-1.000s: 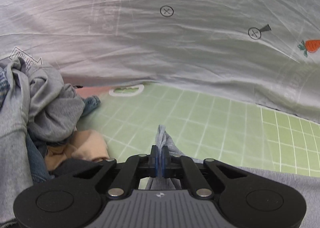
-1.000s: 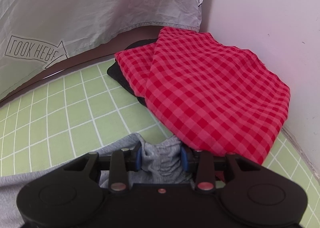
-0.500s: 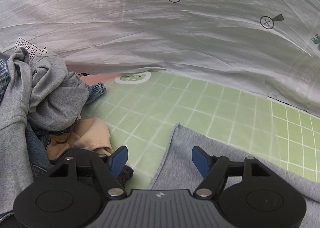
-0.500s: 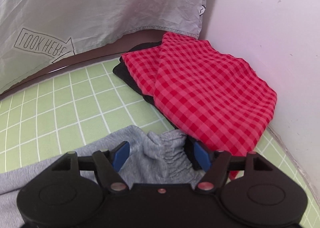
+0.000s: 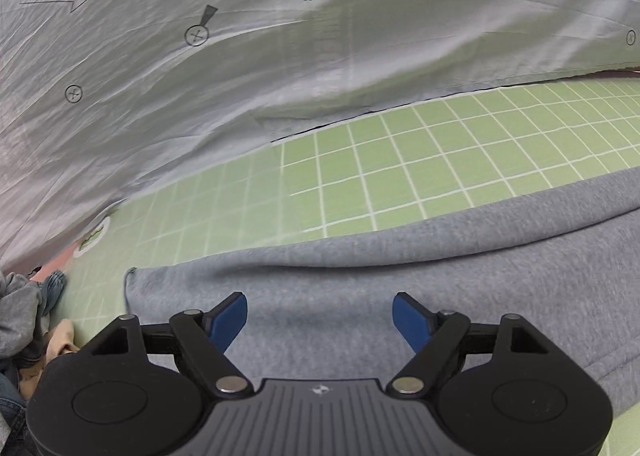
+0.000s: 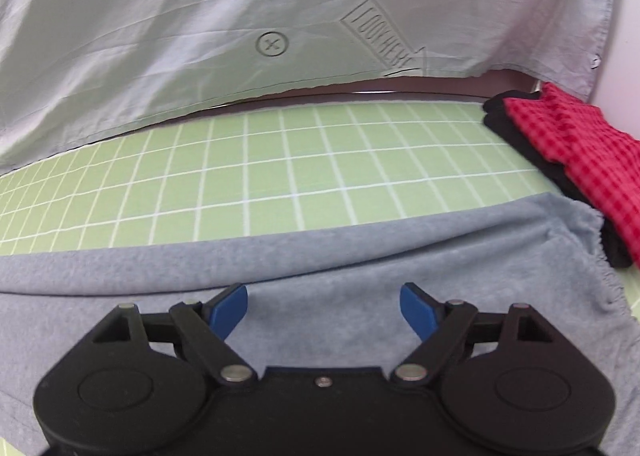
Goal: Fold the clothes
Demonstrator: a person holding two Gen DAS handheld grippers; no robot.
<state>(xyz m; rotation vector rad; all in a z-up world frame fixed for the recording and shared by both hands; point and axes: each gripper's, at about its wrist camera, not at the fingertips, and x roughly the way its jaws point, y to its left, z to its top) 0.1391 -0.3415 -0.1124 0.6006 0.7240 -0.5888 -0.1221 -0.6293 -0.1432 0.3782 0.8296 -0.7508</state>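
A grey sweat garment lies spread flat across the green grid mat; its elastic waistband end reaches the right side in the right wrist view. My left gripper hovers over the garment's left part, open, with nothing between its blue pads. My right gripper is open above the garment near its right part, also holding nothing. The cloth under both gripper bodies is hidden.
A folded red checked cloth on a black garment sits at the mat's right end, touching the grey waistband. A heap of unfolded clothes lies at the left. A grey printed sheet hangs behind the mat.
Both grippers, shut on or around the grey cloth a second ago, have opened and let it go. Both have pulled back and turned, so the garment now lies flat beneath them.
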